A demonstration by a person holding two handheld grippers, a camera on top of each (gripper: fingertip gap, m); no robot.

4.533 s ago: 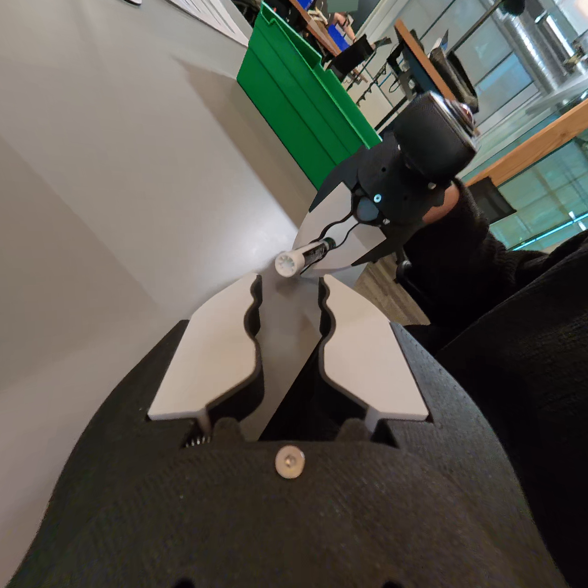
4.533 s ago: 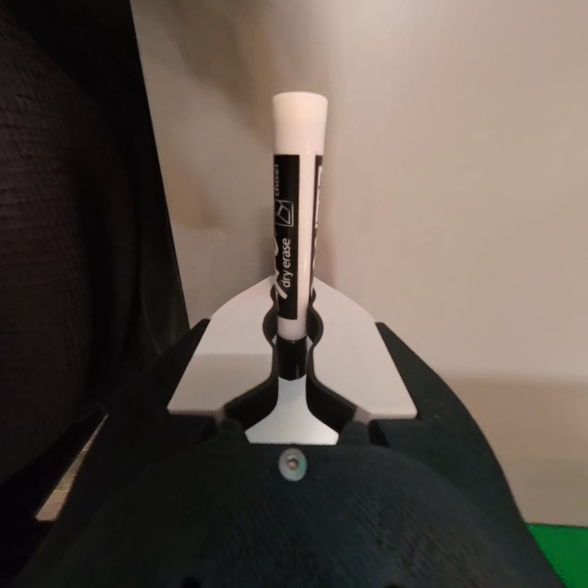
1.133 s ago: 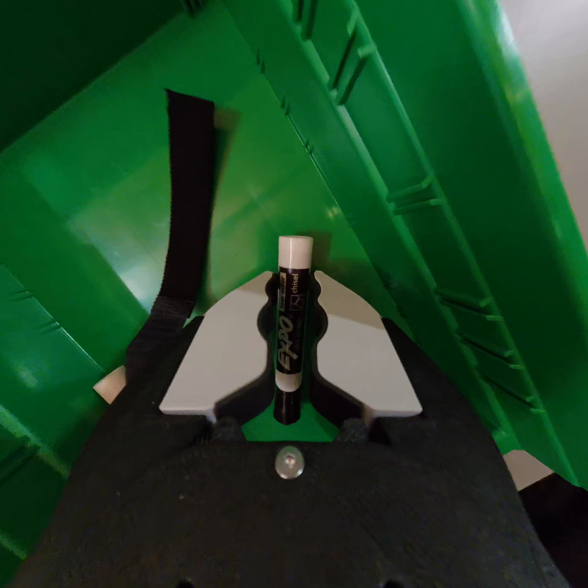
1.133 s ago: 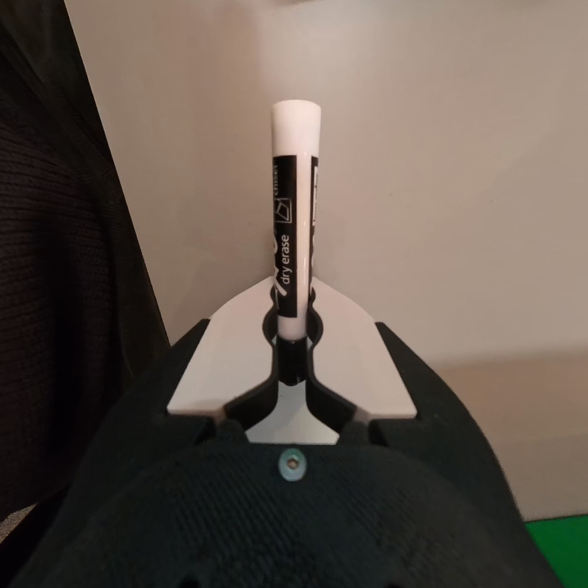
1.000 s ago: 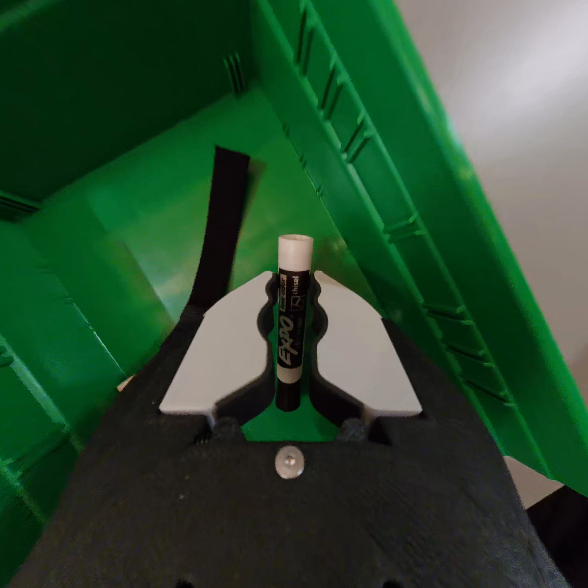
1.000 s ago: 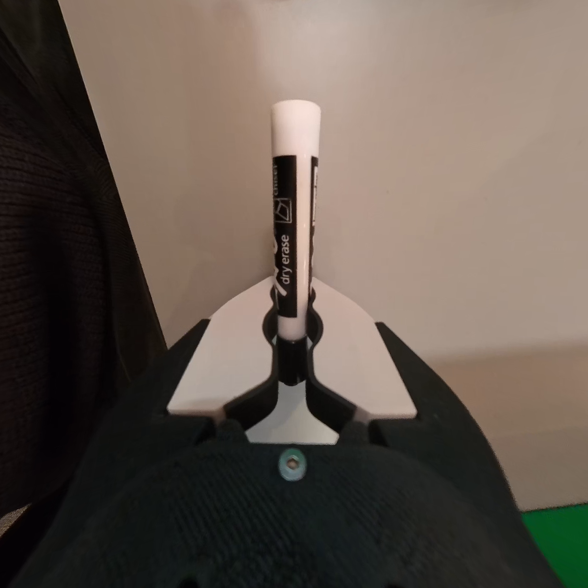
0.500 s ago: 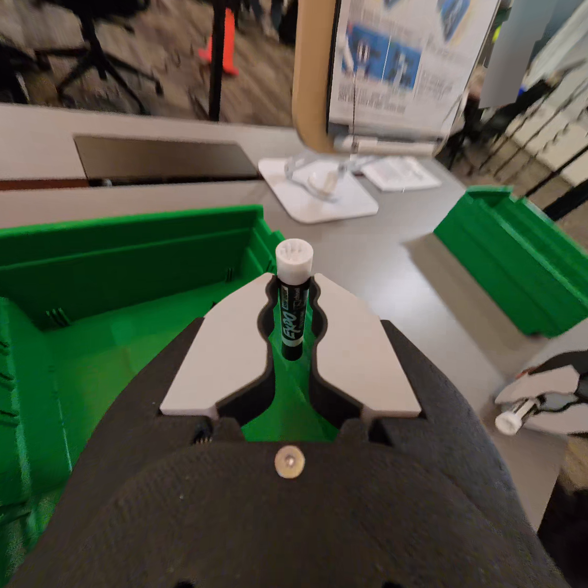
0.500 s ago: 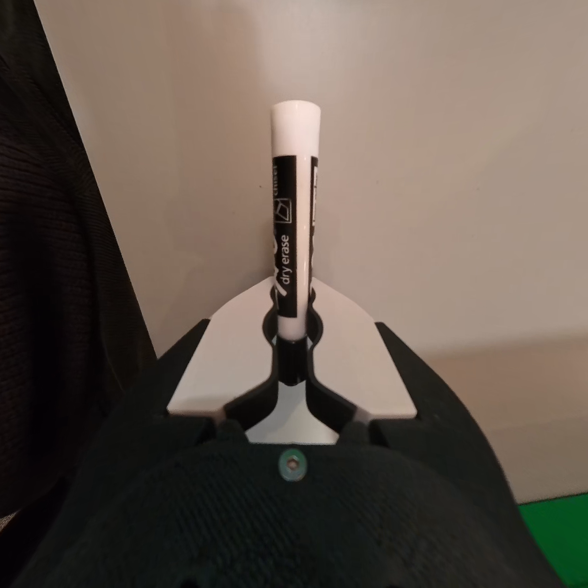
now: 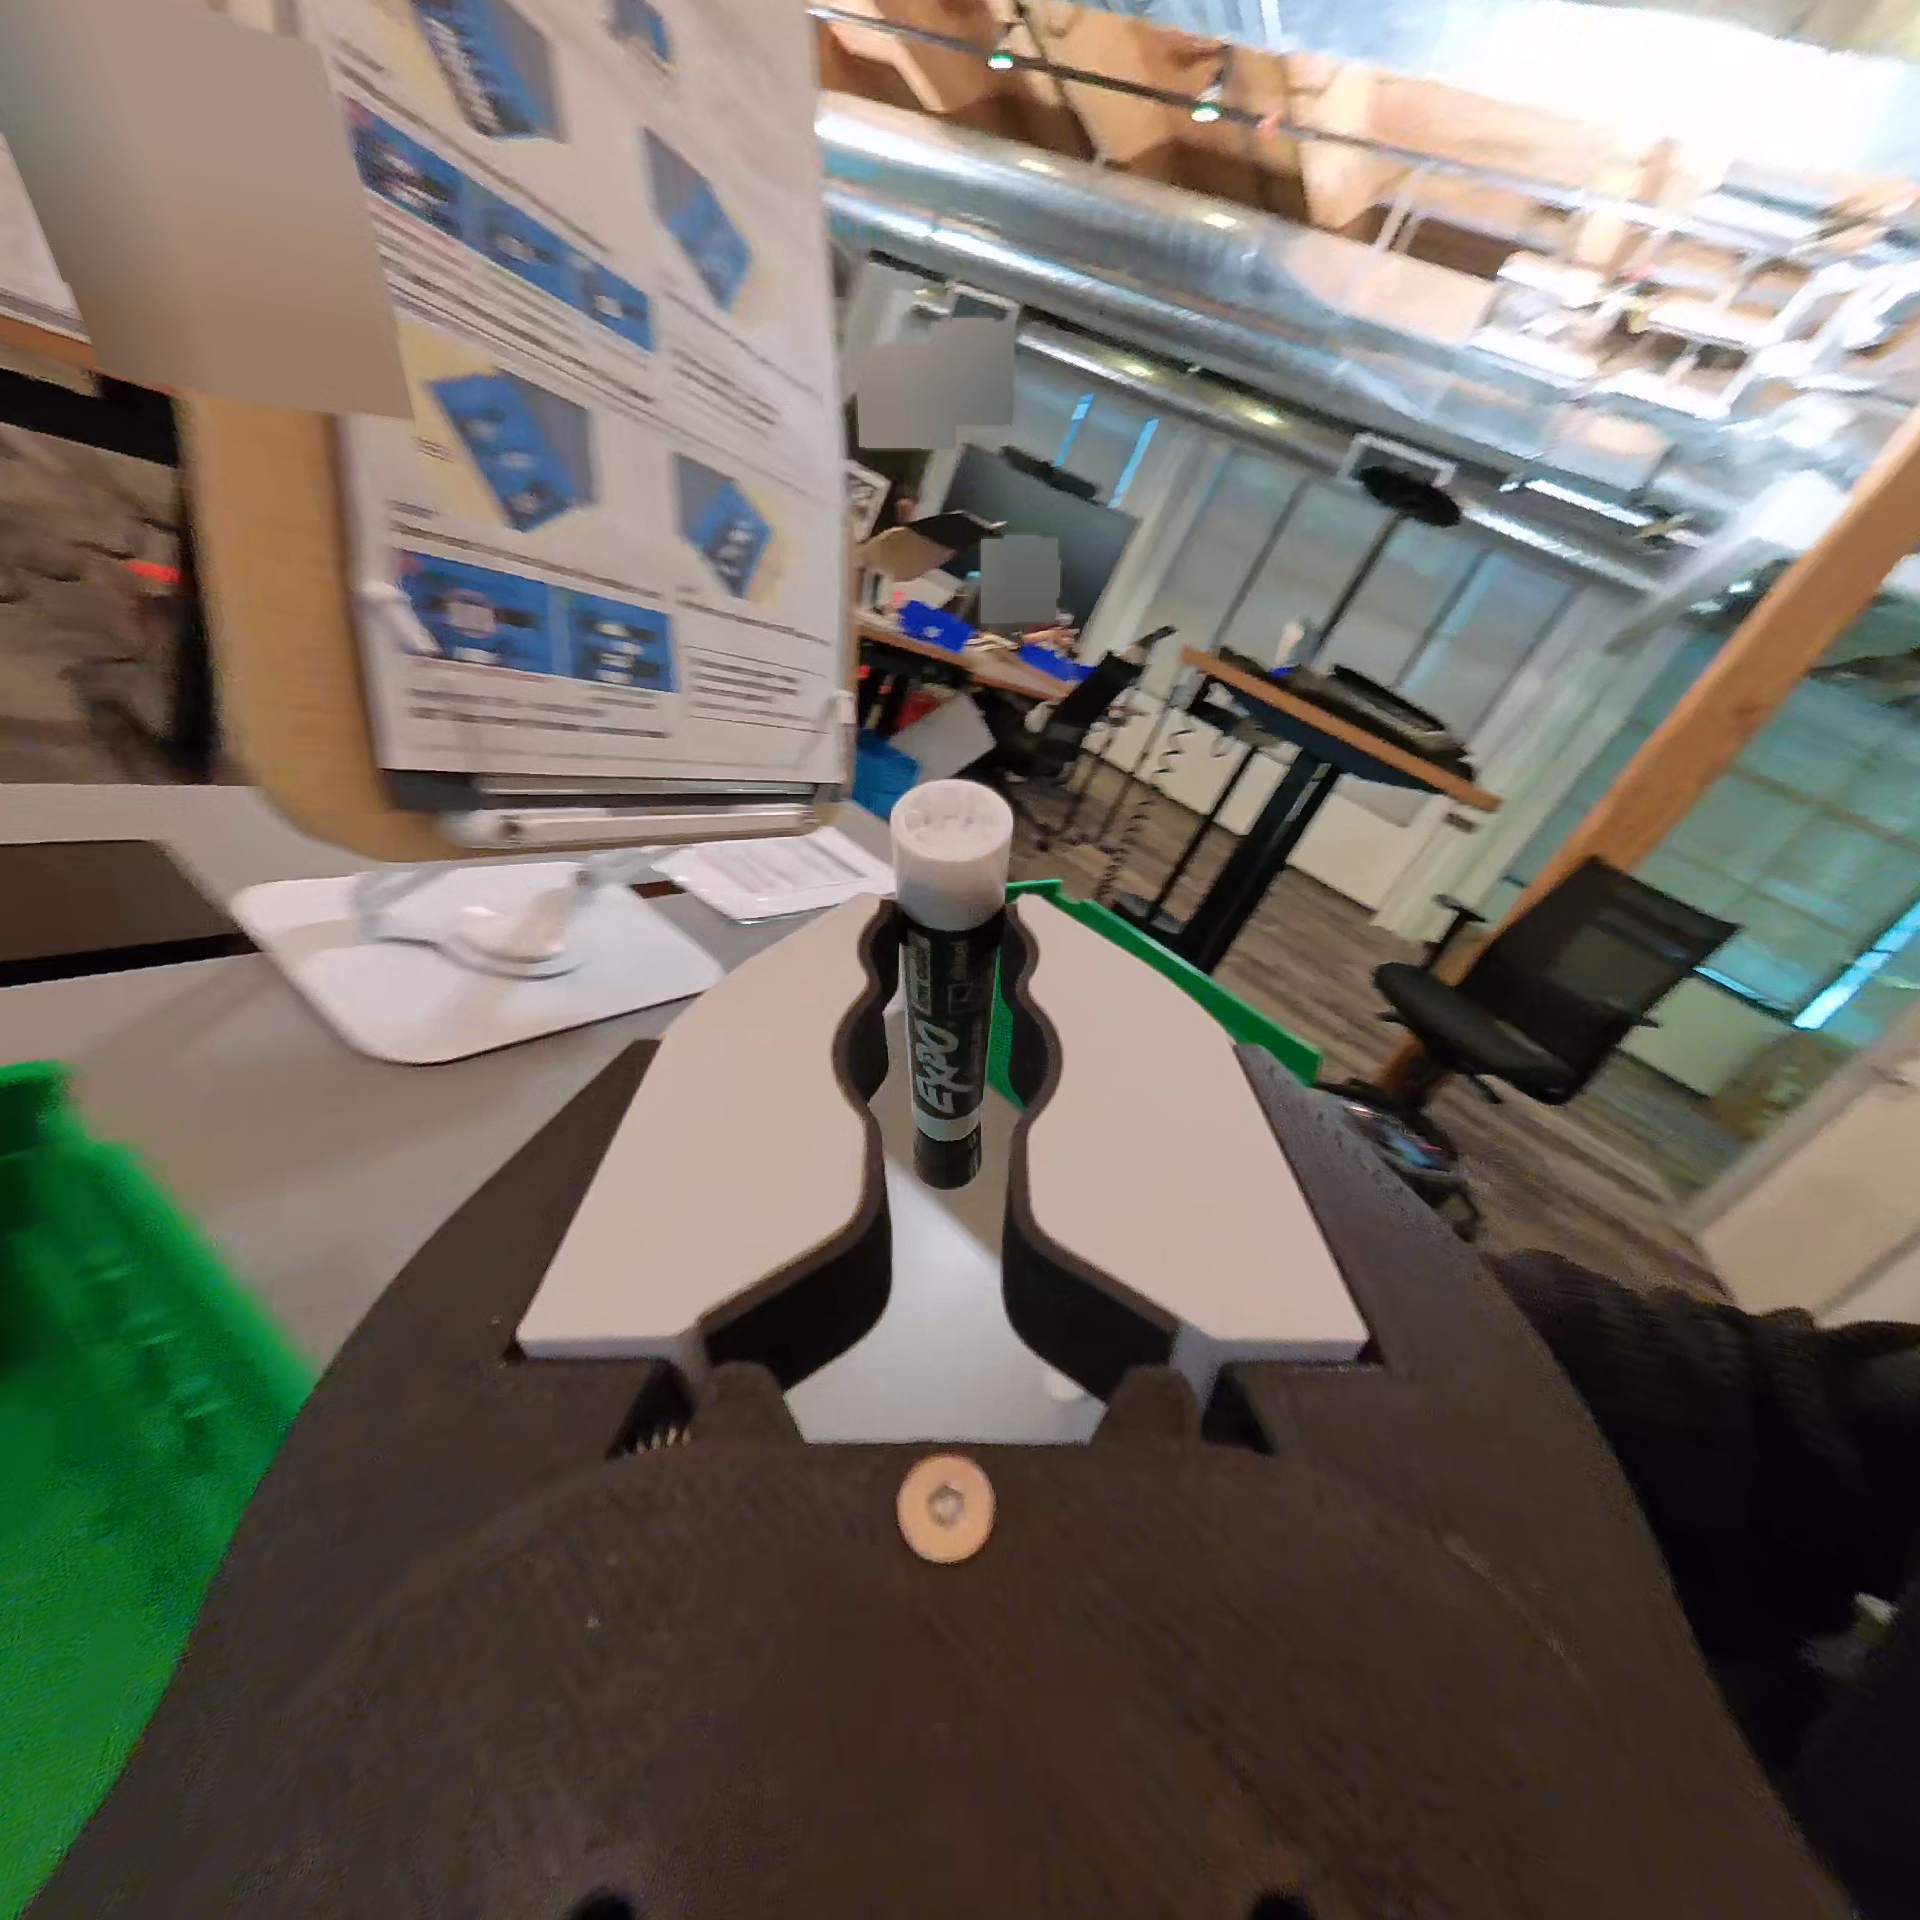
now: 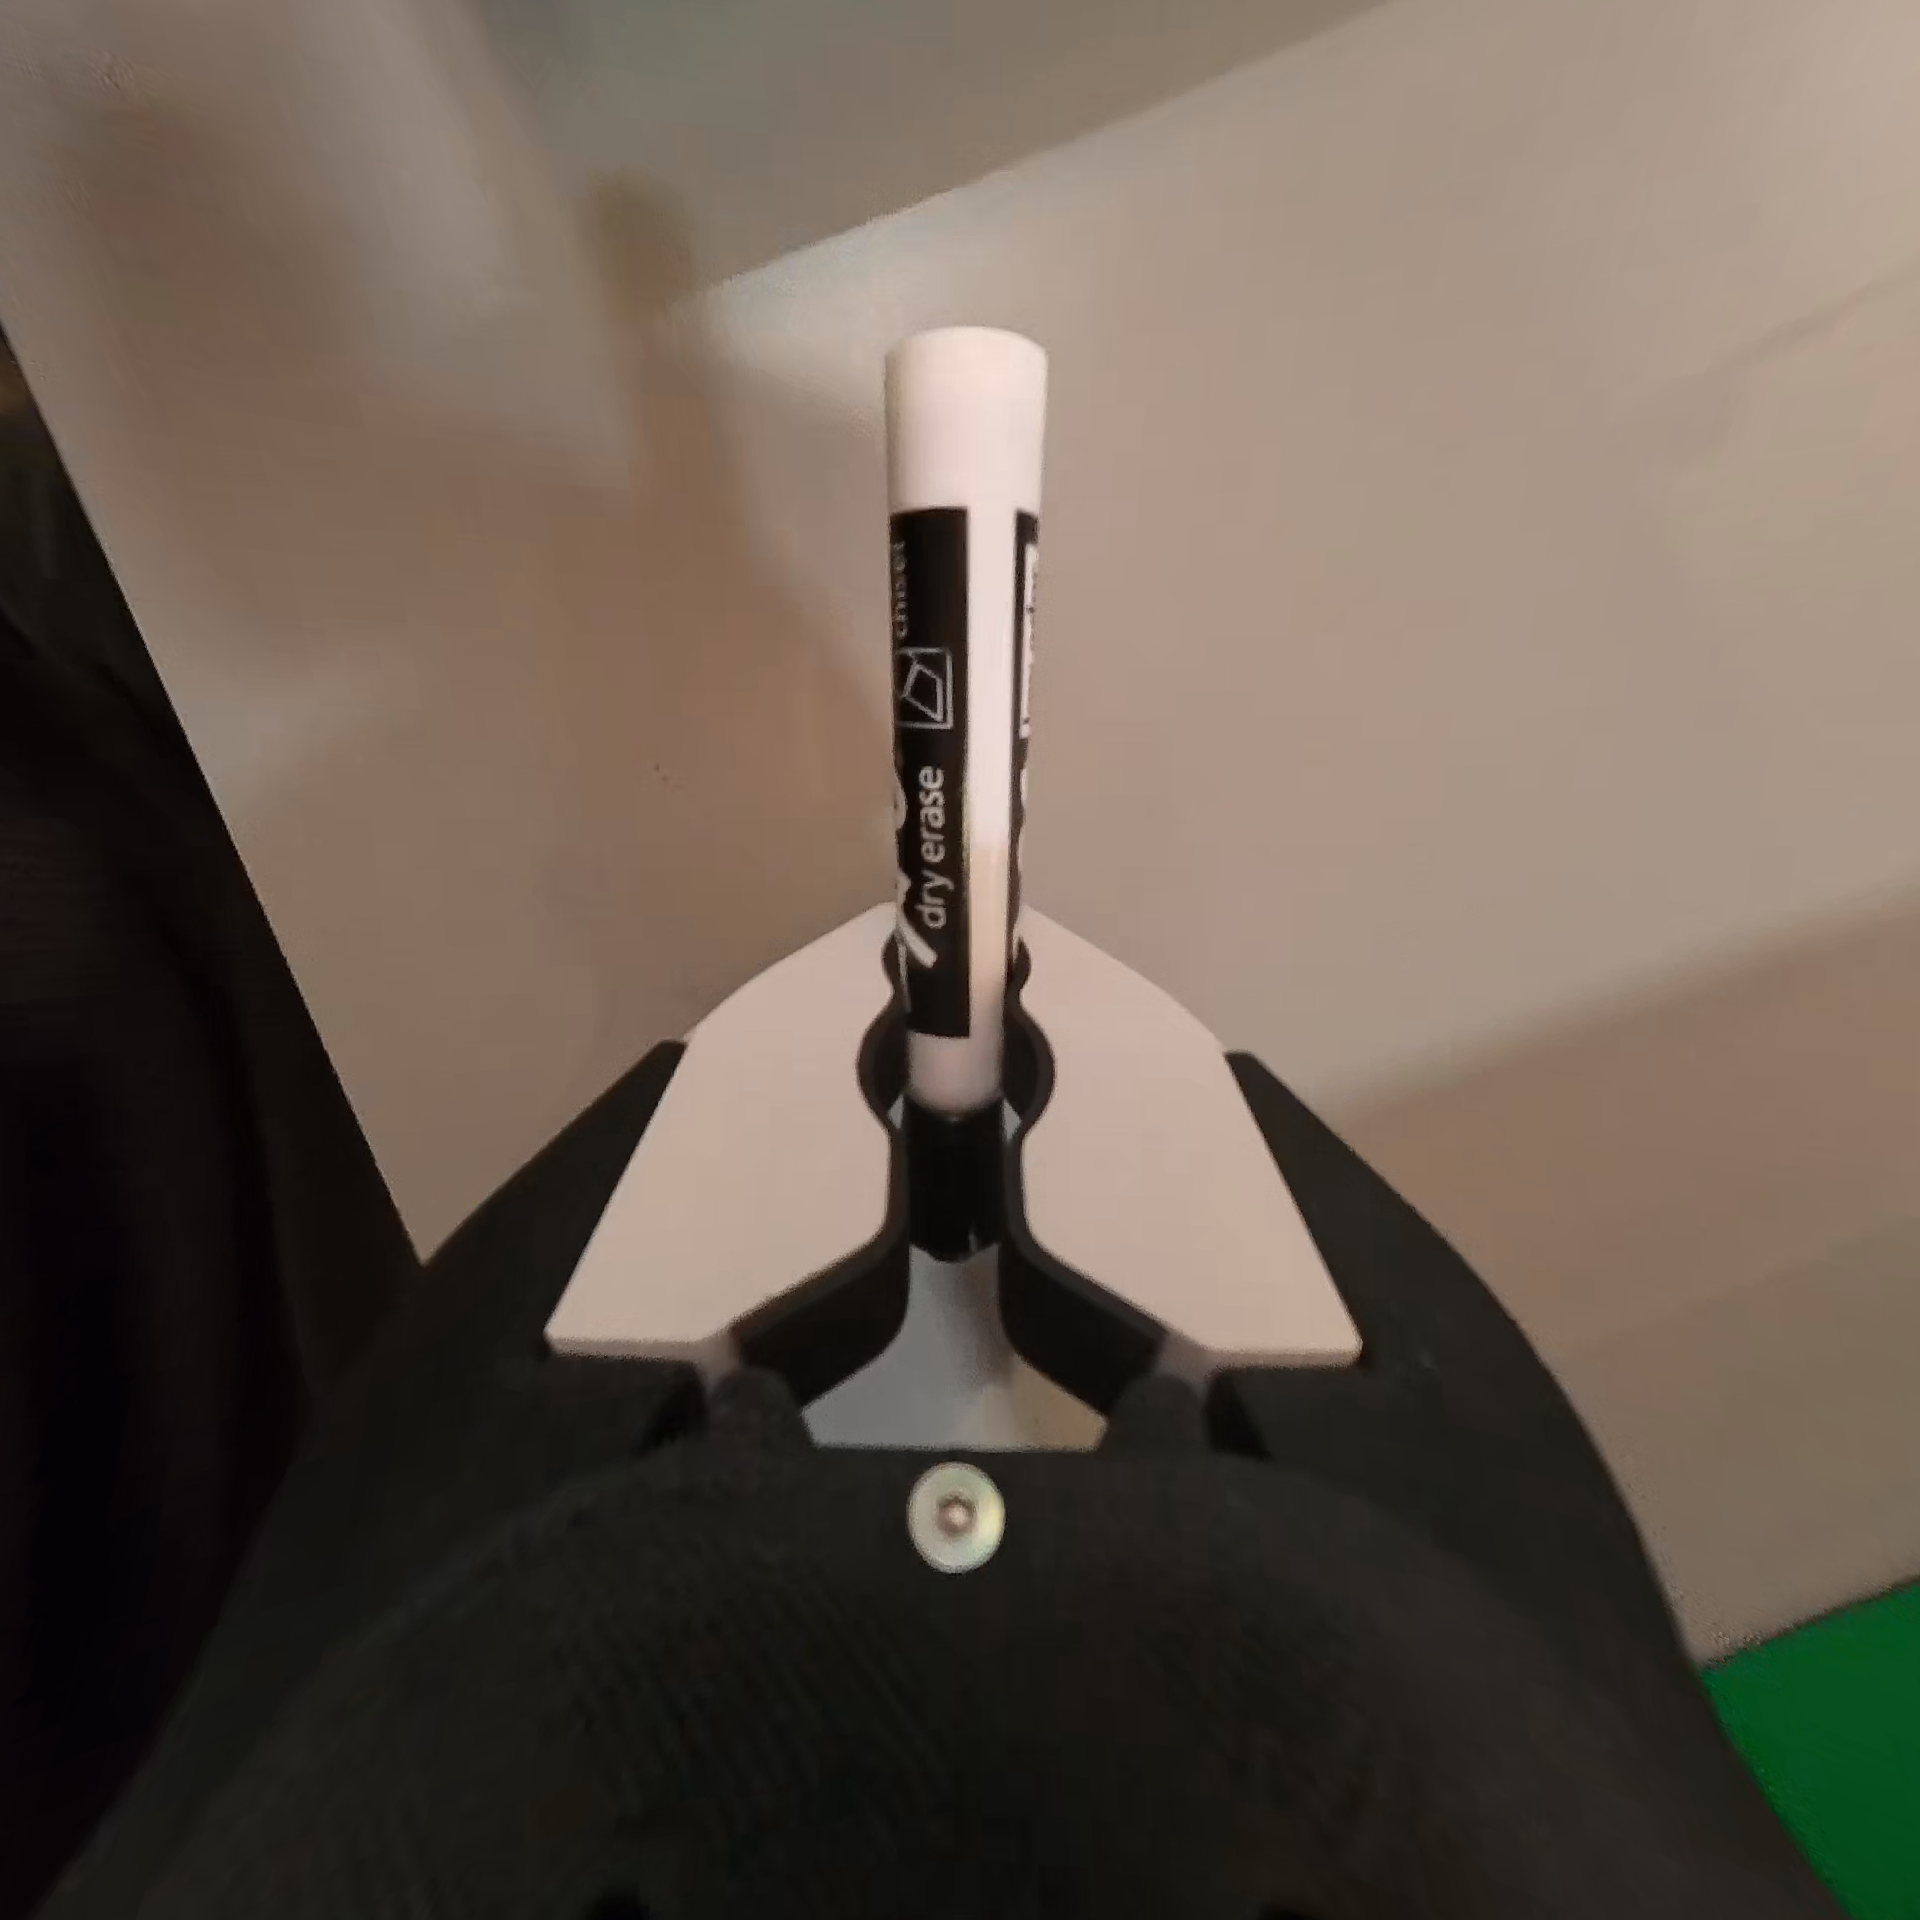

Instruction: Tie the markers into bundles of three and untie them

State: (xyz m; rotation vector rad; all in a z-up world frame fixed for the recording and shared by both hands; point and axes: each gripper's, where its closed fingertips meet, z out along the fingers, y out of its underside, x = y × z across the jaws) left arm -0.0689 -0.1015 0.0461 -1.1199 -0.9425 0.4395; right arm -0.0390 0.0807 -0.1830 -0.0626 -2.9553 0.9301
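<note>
While clamped, left gripper [image 9: 945, 935] pinches marker [image 9: 948, 1023], right gripper [image 10: 961, 961] likewise.

Stand [image 9: 478, 966] left of bin [image 9: 1153, 982]

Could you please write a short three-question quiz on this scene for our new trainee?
1. True or false: the left hand-held gripper is empty.
2. Which end of the right hand-held gripper's marker points away from the camera: A black, B white?
3. Fill in: the bin at the left view's lower left is ____.

Key: 1 false, it grips a black-labelled marker; 2 B; 3 green.
</note>
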